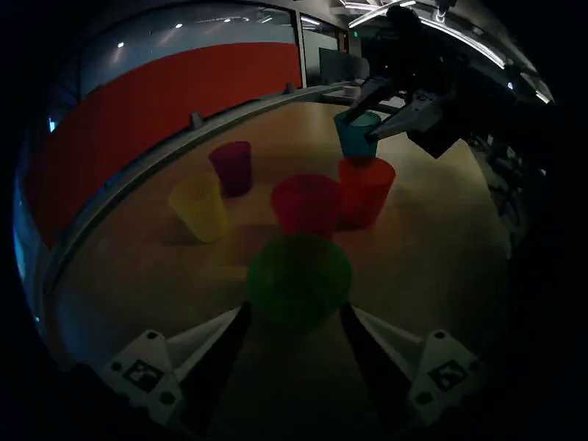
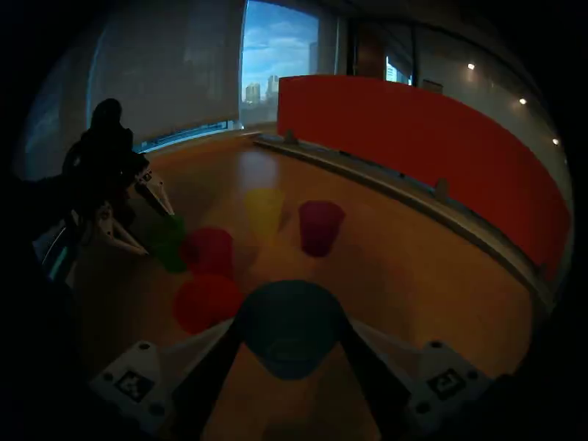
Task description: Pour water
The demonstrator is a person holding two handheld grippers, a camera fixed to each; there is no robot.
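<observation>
A: Left gripper view, nearest first?
B: Seeing the left gripper [image 1: 296, 305], jaws pressed on both sides of a green cup [image 1: 299, 279], upright. Resting on the table [image 1: 441, 257] or just off it, cannot tell.
A: Behind that?
B: Red cup [image 1: 305, 204] just behind, orange cup [image 1: 365, 189] beside it on the right. Yellow cup [image 1: 198, 208] off left, purple cup [image 1: 232, 167] past it. All four standing on the table.
A: Farthest?
B: Right gripper [image 1: 373, 121], jaws holding a teal cup [image 1: 357, 132] just above the orange cup. Red panel [image 1: 147, 110] along the table's edge.
A: Right gripper view?
B: Jaws narrowed onto the teal cup, gripping both sides. Window [image 2: 279, 66] at the back. Water in either cup, cannot tell.
</observation>
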